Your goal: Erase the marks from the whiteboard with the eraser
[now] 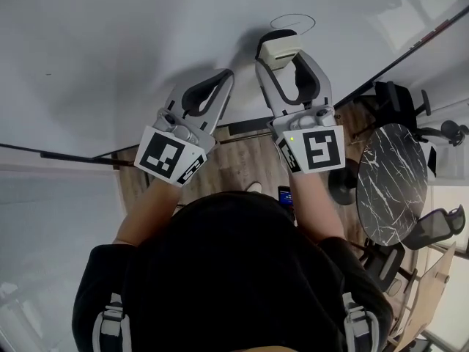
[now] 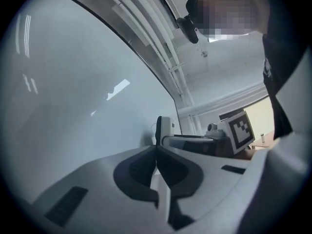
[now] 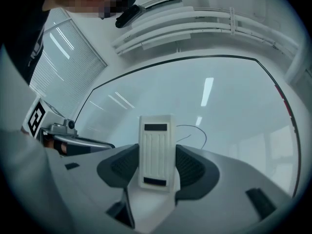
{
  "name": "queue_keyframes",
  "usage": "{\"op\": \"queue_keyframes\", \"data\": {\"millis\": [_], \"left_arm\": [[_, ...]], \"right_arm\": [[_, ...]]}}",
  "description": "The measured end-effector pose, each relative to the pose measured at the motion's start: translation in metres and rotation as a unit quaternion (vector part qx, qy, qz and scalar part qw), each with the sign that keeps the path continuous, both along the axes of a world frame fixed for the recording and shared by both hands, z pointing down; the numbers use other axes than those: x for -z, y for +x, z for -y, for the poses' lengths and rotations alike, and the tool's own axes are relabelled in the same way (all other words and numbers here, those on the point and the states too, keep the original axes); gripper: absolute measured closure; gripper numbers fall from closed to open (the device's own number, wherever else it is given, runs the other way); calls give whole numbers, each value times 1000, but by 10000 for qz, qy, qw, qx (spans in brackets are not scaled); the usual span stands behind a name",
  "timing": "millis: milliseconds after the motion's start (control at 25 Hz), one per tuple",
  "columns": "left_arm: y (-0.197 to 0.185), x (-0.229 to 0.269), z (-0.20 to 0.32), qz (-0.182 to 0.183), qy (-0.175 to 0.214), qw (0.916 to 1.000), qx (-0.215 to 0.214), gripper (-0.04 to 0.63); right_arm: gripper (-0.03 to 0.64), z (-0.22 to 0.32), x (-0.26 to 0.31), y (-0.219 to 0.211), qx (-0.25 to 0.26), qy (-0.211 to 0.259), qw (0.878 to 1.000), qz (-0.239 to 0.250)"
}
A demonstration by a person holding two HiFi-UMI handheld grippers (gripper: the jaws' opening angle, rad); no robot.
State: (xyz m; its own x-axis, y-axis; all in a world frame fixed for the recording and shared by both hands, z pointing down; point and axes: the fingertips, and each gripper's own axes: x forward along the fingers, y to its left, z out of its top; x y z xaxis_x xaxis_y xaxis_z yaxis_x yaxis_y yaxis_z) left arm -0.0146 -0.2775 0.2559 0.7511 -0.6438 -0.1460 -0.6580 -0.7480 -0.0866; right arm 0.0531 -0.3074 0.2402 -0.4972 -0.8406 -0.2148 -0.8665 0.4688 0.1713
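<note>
1. White plastic shows between the jaws of the right gripper [image 1: 281, 47]: it is clamped on the eraser [image 3: 156, 150], one jaw against each long side.
2. The left gripper [image 2: 156, 155] carries nothing. Its jaws are pressed together, and it hangs just beside the right one, close to the whiteboard [image 1: 110, 50].
3. The eraser sits up at the board, just below a thin dark loop of marker [image 1: 293, 22], the only mark I can pick out. Whether the felt is touching the surface I cannot tell.
4. Its ribbed back faces the right gripper's camera and its dark felt face points away at the board. Its long axis stands upright in the right gripper view, crossways to the pinch of the jaws.
5. The step in hand, as I judge it, is bringing the felt onto that loop and wiping through it.
6. To do it well, I would keep the felt flat on the board rather than tipped on an edge, so the whole face rubs.
7. Sweeping broadside, across the long axis, should cover the loop in few passes.
8. Pressure should be steady and the clamp firm, since a hard drag could twist the eraser between the jaws.
9. The left gripper is best kept off the board, clear of the wiping path.
</note>
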Motion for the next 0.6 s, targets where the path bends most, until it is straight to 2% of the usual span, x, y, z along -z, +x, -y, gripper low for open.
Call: {"op": "queue_keyframes", "data": {"millis": [600], "left_arm": [[-21, 4, 8, -74, 51, 9998, 175, 589]], "right_arm": [[383, 18, 9, -19, -398, 328, 9984, -250]]}}
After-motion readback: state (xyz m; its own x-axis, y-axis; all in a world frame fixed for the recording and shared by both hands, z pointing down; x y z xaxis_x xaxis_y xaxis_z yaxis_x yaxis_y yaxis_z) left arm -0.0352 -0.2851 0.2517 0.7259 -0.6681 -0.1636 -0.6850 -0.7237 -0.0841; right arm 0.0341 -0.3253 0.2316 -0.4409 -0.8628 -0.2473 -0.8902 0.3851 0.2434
